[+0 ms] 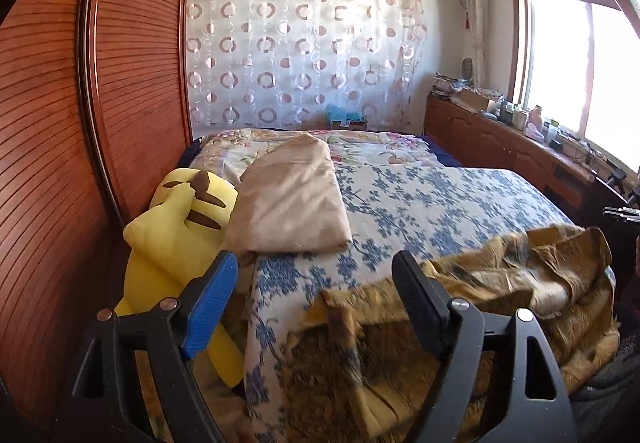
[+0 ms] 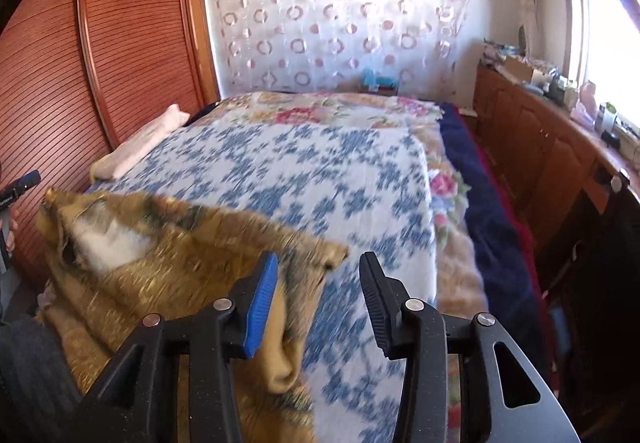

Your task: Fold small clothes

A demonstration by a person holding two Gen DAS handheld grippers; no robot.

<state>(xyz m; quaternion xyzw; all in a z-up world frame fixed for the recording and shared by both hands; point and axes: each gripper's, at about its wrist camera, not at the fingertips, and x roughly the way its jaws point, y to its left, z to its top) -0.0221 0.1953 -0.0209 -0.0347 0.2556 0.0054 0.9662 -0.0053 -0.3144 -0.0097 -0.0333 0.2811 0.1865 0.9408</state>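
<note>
Garment [image 1: 480,283] — mustard-brown patterned, crumpled on near edge of blue-floral bedspread [image 1: 420,203]. Left gripper [image 1: 316,283] and right gripper [image 2: 318,283] both spread wide — holding nothing, over the cloth.

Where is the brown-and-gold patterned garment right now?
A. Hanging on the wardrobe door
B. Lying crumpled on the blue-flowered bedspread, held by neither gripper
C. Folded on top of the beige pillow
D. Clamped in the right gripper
B: the garment lies rumpled on the bedspread, and the left gripper and right gripper are both open.
</note>
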